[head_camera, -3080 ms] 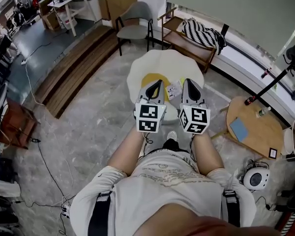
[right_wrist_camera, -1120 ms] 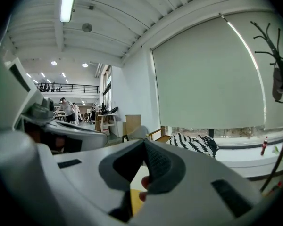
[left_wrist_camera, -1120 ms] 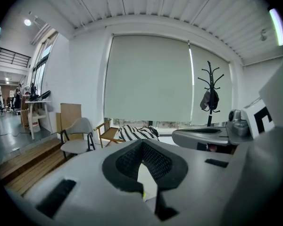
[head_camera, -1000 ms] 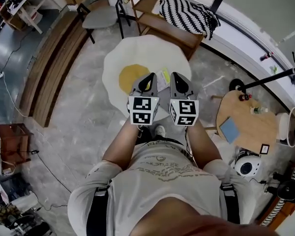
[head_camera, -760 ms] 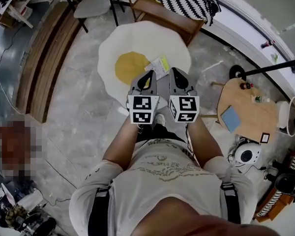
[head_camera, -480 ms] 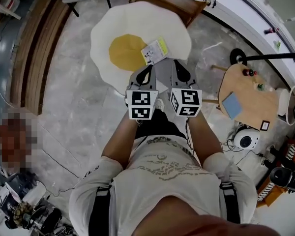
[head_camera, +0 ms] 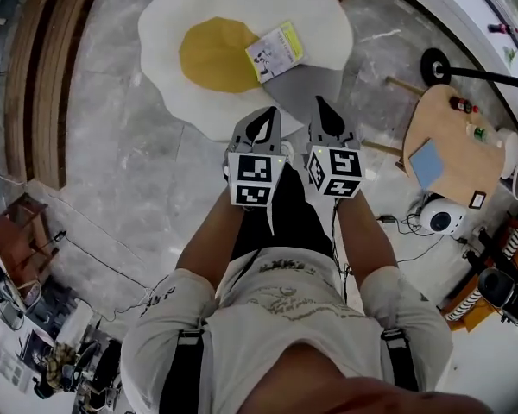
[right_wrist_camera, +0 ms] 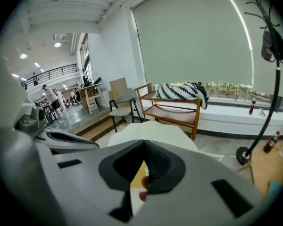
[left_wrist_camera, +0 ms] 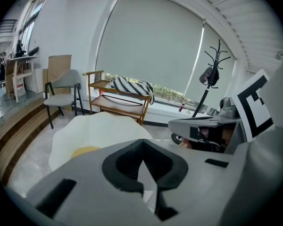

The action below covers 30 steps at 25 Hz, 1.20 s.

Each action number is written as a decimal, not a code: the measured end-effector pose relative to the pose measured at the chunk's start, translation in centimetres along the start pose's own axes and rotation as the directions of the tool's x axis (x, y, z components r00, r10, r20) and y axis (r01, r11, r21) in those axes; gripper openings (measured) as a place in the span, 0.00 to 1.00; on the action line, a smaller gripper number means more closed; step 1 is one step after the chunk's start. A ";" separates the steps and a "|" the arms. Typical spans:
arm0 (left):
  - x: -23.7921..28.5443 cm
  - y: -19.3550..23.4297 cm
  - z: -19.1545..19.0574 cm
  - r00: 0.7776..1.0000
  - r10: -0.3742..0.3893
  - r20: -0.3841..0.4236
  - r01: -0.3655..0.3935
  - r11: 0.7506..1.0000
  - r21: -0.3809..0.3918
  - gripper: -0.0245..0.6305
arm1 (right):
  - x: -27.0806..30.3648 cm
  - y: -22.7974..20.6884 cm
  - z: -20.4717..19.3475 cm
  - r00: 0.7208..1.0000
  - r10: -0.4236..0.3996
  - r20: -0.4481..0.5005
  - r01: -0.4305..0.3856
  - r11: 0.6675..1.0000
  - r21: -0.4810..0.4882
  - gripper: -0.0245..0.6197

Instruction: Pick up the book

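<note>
The book (head_camera: 274, 50), thin with a white and yellow-green cover, lies flat on a white rug shaped like a fried egg (head_camera: 328, 24), just right of the yellow yolk (head_camera: 214, 54). In the head view my left gripper (head_camera: 262, 119) and right gripper (head_camera: 321, 109) are held side by side at the near edge of the rug, short of the book and apart from it. Both point forward and downward. Each one's jaws meet at the tip with nothing between them: left gripper (left_wrist_camera: 142, 142), right gripper (right_wrist_camera: 144, 142). In both gripper views the jaws hide the book.
A round wooden side table (head_camera: 453, 123) with a blue pad (head_camera: 426, 164) and small bottles stands to the right, beside a black stand base (head_camera: 436, 63). A white round device (head_camera: 440, 216) and cables lie near it. Wooden steps (head_camera: 34, 76) run at left. A chair (left_wrist_camera: 63, 95) and wooden bench (left_wrist_camera: 118, 102) stand beyond the rug.
Both grippers have sunk lower and tipped further down, staying side by side and shut. The rug and book have slid toward the top of the head view.
</note>
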State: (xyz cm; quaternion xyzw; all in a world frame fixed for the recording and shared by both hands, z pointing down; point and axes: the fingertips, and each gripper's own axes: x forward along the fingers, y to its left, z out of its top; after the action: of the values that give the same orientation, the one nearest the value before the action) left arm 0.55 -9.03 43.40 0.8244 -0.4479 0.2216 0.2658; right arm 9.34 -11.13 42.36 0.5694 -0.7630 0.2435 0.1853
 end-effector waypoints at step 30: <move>13.9 9.9 -17.8 0.968 -0.155 -0.197 0.142 0.987 -0.077 0.06 | 21.0 -5.9 -21.7 0.975 -0.135 -0.179 0.188 0.926 0.328 0.22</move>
State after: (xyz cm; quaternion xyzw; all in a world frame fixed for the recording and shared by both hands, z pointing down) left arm -3.28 -10.83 67.73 0.8202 -0.3621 0.2698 0.3513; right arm 9.14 -16.18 72.71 0.6335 -0.6429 0.3994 0.1608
